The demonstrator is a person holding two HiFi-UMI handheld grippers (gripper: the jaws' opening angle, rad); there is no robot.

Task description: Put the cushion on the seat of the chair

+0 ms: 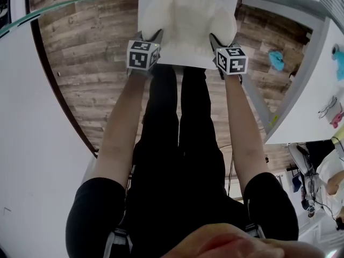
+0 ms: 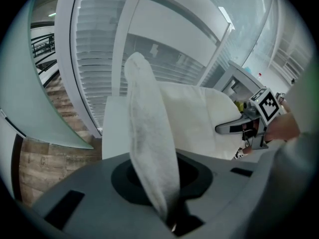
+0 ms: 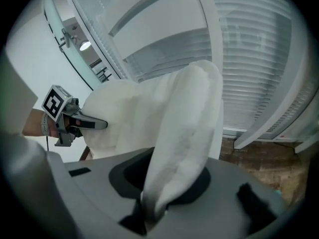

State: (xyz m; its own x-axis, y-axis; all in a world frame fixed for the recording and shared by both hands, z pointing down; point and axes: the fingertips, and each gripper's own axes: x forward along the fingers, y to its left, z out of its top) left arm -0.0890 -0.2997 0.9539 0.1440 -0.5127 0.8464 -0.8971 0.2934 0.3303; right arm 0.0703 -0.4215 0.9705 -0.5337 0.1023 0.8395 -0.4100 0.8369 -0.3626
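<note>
A soft white cushion [image 1: 185, 18] hangs over the white chair seat [image 1: 185, 59], held at its near edge by both grippers. My left gripper [image 1: 152, 38] is shut on the cushion's left corner, and my right gripper [image 1: 217, 41] is shut on its right corner. In the left gripper view a fold of cushion [image 2: 148, 133] runs up out of the jaws, with the seat [image 2: 113, 128] behind it and the right gripper [image 2: 234, 127] across from it. In the right gripper view the cushion [image 3: 187, 123] bulges from the jaws, and the left gripper [image 3: 92, 123] shows at the left.
The chair stands on a wooden plank floor [image 1: 86, 52]. A white table [image 1: 317, 90] with small blue and pink items is at the right, and a white curved surface [image 1: 32, 144] at the left. The person's black-clad legs [image 1: 177, 133] stand just before the chair.
</note>
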